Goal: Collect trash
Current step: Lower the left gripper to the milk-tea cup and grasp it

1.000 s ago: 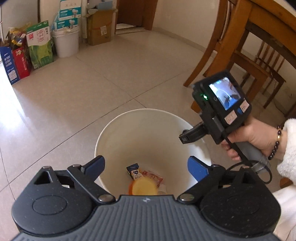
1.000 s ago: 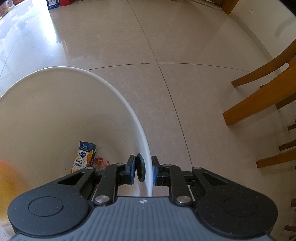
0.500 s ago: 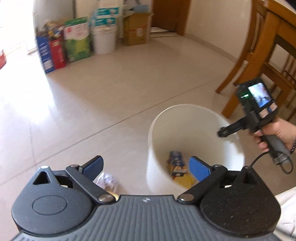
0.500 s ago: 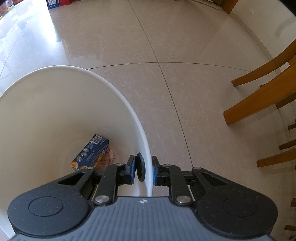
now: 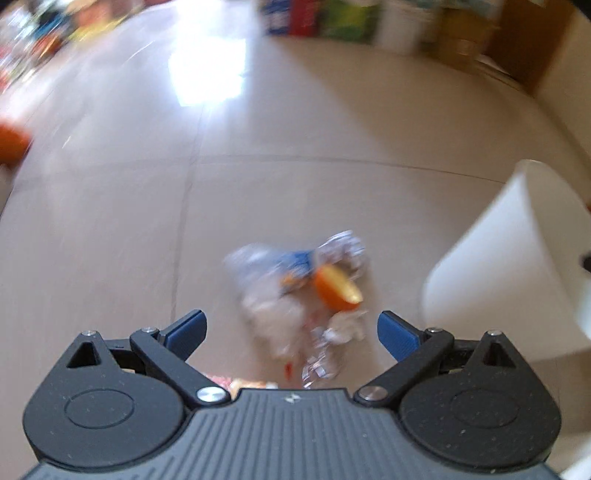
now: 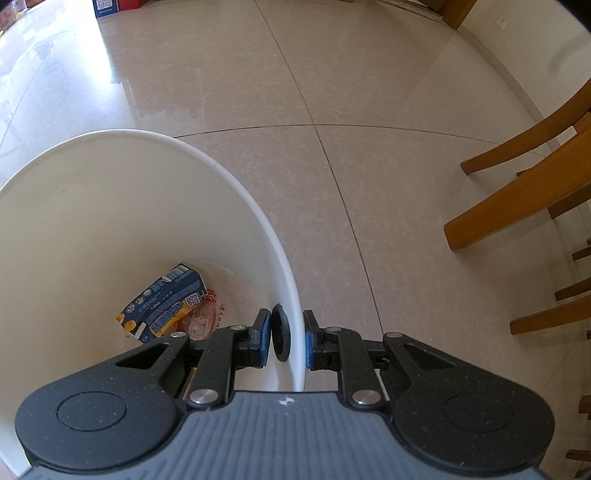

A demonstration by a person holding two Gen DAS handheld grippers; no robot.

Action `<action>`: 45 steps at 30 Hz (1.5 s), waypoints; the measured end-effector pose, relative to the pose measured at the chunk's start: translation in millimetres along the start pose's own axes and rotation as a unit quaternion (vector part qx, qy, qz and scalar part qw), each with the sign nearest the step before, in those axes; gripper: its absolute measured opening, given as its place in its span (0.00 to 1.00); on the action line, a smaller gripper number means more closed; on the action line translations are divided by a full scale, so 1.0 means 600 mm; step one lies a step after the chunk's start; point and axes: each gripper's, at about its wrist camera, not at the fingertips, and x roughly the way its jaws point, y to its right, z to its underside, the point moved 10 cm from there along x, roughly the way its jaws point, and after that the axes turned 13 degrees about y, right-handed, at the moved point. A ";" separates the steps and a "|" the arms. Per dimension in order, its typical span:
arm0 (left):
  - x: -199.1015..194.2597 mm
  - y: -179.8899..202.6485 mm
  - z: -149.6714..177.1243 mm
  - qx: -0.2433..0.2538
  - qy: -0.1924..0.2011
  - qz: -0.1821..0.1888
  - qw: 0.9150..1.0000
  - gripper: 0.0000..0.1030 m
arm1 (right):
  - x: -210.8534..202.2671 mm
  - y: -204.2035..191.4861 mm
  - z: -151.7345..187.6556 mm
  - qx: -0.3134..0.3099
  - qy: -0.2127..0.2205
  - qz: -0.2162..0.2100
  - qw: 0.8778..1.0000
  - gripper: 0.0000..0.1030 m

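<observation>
1. The trash still to collect lies on the tiled floor (image 5: 110, 229) ahead of my left gripper (image 5: 291, 328): a blurred heap of crumpled clear and silvery wrappers (image 5: 291, 295) with a blue patch, and an orange fruit wedge (image 5: 336, 288) resting on its right side. Any print on these wrappers is too smeared to read.
2. My left gripper's blue-padded jaws stand wide apart with nothing between them; the heap sits on the floor beyond the tips.
3. My right gripper (image 6: 284, 339) is clamped on the rim of the white bin (image 6: 110, 221), one pad inside the wall and one outside. A black round grommet (image 6: 280, 338) sits on the inner wall beside the inside pad.
4. At the bottom of the bin lies a dark blue drink carton (image 6: 164, 301) with orange pictures, a barcode and a QR square; its small lettering is not legible. Under it is a clear wrapper with red printing (image 6: 207, 317), characters unreadable.
5. In the left view the same bin stands just right of the heap.
6. Wooden chair legs (image 6: 517, 199) stand to the right of the bin, apart from it.
7. Far across the floor, blurred coloured boxes (image 5: 317, 18) line the wall.
</observation>
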 end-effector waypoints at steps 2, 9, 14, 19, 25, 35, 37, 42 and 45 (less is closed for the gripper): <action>0.008 -0.025 0.023 -0.028 -0.010 -0.026 0.999 0.95 | 0.000 0.002 -0.001 -0.001 0.000 0.001 1.000 0.20; 0.018 -0.080 0.096 -0.101 -0.033 -0.069 0.992 0.95 | -0.002 0.000 -0.002 -0.004 0.001 0.003 1.000 0.20; 0.035 -0.097 0.147 -0.162 -0.067 -0.098 0.980 0.95 | -0.002 -0.002 -0.002 -0.005 0.002 0.004 1.000 0.21; 0.061 -0.113 0.224 -0.262 -0.118 -0.111 0.951 0.95 | -0.001 0.000 -0.002 -0.007 0.003 0.003 1.000 0.21; 0.091 -0.140 0.289 -0.350 -0.124 -0.149 0.917 0.95 | -0.002 0.000 0.000 -0.013 0.007 0.003 1.000 0.21; 0.152 -0.162 0.321 -0.394 -0.117 -0.184 0.893 0.95 | 0.001 0.000 -0.002 -0.014 0.009 0.007 1.000 0.21; 0.162 -0.167 0.319 -0.395 -0.114 -0.193 0.891 0.95 | 0.001 0.001 -0.002 -0.016 0.009 0.009 1.000 0.21; 0.183 -0.183 0.310 -0.412 -0.101 -0.205 0.882 0.95 | 0.002 -0.001 -0.003 -0.020 0.010 0.013 1.000 0.22; 0.193 -0.185 0.303 -0.409 -0.098 -0.208 0.883 0.94 | 0.003 -0.003 -0.001 -0.023 0.010 0.016 1.000 0.22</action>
